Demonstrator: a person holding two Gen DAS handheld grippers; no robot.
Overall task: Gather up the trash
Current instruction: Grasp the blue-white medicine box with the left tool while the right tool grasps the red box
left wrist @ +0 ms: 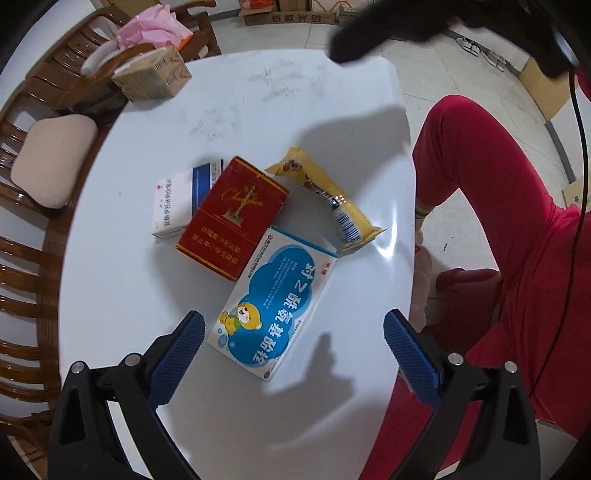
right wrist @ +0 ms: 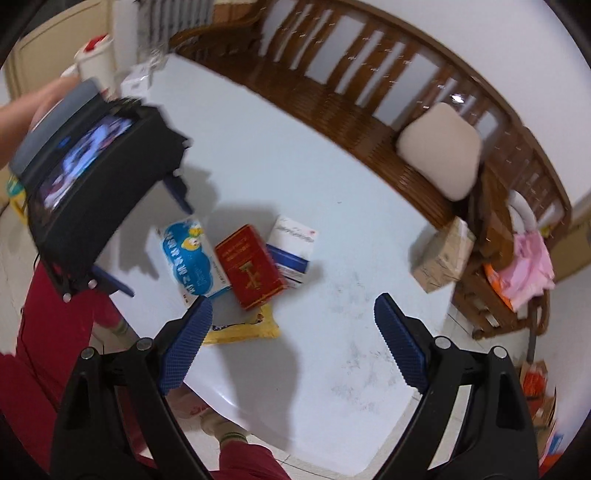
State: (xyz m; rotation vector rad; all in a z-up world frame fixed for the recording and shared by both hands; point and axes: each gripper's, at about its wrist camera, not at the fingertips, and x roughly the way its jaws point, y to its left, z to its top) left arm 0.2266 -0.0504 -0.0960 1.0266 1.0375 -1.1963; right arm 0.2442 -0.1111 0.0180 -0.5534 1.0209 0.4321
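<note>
Four pieces of trash lie together on the white table: a blue-and-white box with a cartoon bear, a red box, a white box with a blue stripe and a yellow wrapper. My left gripper hangs open above the bear box, its blue pads either side of the box and apart from it. The right wrist view shows the same heap: bear box, red box, white box, yellow wrapper. My right gripper is open over the table, empty, just right of the wrapper. The left gripper appears there at upper left, blurred.
A brown cardboard box sits at the table's far corner. Wooden benches with a beige cushion and pink bags surround the table. A person in red clothing stands at the table's edge. Cardboard boxes lie on the tiled floor.
</note>
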